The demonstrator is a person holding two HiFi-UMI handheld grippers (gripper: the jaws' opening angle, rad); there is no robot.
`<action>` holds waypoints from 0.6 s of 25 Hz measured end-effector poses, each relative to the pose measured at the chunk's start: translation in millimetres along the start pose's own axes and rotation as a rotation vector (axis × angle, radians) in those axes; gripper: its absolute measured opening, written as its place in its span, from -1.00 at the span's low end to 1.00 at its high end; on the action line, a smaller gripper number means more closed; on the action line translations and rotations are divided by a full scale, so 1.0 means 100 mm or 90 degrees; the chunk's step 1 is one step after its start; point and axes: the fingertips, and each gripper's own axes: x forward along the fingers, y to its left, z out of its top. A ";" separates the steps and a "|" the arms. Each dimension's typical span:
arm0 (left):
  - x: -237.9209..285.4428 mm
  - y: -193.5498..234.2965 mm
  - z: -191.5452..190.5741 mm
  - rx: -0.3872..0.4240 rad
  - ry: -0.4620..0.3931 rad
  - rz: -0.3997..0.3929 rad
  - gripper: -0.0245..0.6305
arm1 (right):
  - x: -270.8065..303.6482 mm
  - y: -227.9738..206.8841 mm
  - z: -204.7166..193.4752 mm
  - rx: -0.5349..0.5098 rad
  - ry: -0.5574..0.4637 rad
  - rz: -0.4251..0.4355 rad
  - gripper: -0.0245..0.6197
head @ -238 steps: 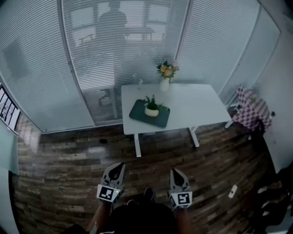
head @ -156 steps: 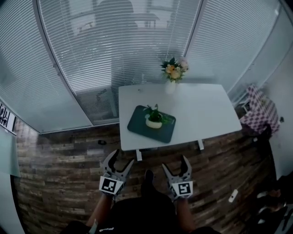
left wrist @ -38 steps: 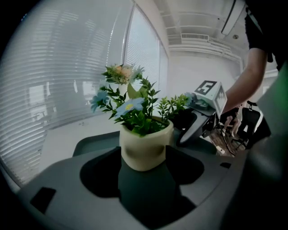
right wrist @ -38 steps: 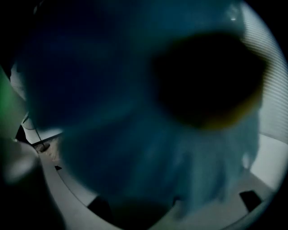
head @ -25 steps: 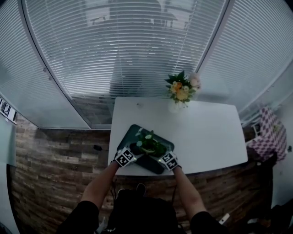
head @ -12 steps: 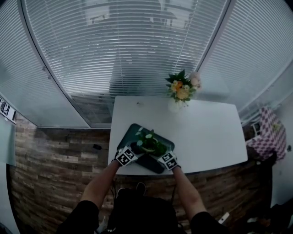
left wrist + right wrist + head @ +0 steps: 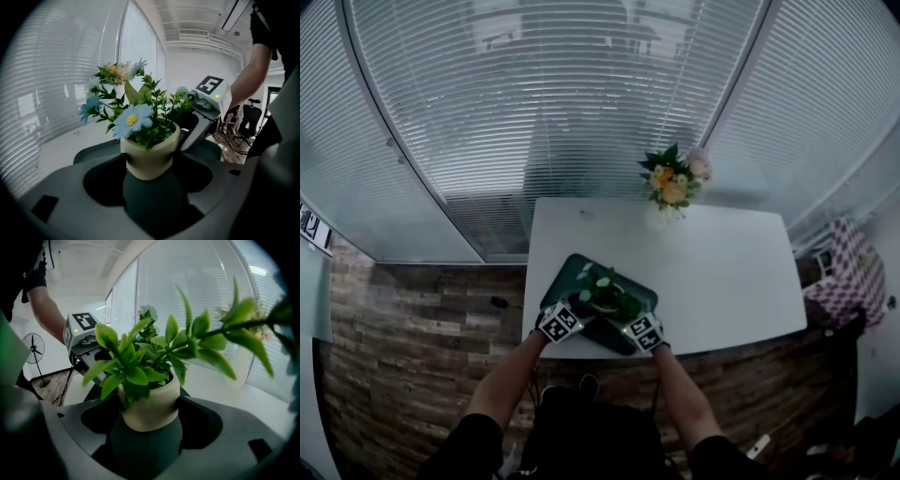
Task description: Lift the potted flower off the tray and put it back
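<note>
1. Clamping fingers (image 7: 101,180) of left gripper (image 7: 584,306) and right gripper (image 7: 622,313) on the potted flower's (image 7: 605,294) smooth, round cream pot, as half a second ago.
2. Holding it over the dark matte tray (image 7: 566,274).

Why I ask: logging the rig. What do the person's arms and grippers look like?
The left gripper and right gripper are dark grey, each carrying a white cube with black square markers. The person wears a black short-sleeved top.
</note>
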 end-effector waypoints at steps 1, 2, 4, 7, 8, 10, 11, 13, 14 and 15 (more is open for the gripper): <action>-0.01 -0.01 0.00 0.001 -0.001 0.001 -0.04 | -0.01 0.01 0.01 -0.009 -0.002 -0.006 0.23; -0.02 -0.02 -0.01 0.000 -0.004 0.001 -0.04 | -0.03 0.03 0.02 -0.014 -0.001 -0.009 0.23; -0.05 -0.06 -0.04 -0.004 -0.011 0.000 -0.04 | -0.06 0.09 0.03 -0.012 0.000 -0.008 0.23; -0.08 -0.12 -0.06 -0.003 -0.013 0.002 -0.04 | -0.10 0.14 -0.01 -0.001 -0.005 -0.002 0.23; -0.10 -0.14 -0.05 0.000 -0.015 0.002 -0.05 | -0.12 0.16 -0.01 0.003 -0.008 -0.002 0.23; -0.14 -0.17 -0.01 0.012 -0.022 0.000 -0.05 | -0.16 0.18 0.01 0.011 -0.019 -0.005 0.23; -0.17 -0.18 0.02 0.020 -0.025 0.001 -0.05 | -0.18 0.19 0.03 0.016 -0.026 -0.007 0.23; -0.23 -0.20 0.10 0.034 -0.035 0.003 -0.05 | -0.25 0.21 0.09 0.022 -0.042 -0.011 0.23; -0.26 -0.21 0.14 0.038 -0.041 0.004 -0.04 | -0.29 0.21 0.13 0.021 -0.049 -0.015 0.23; -0.31 -0.21 0.19 0.042 -0.048 0.006 -0.05 | -0.33 0.21 0.18 0.019 -0.056 -0.019 0.23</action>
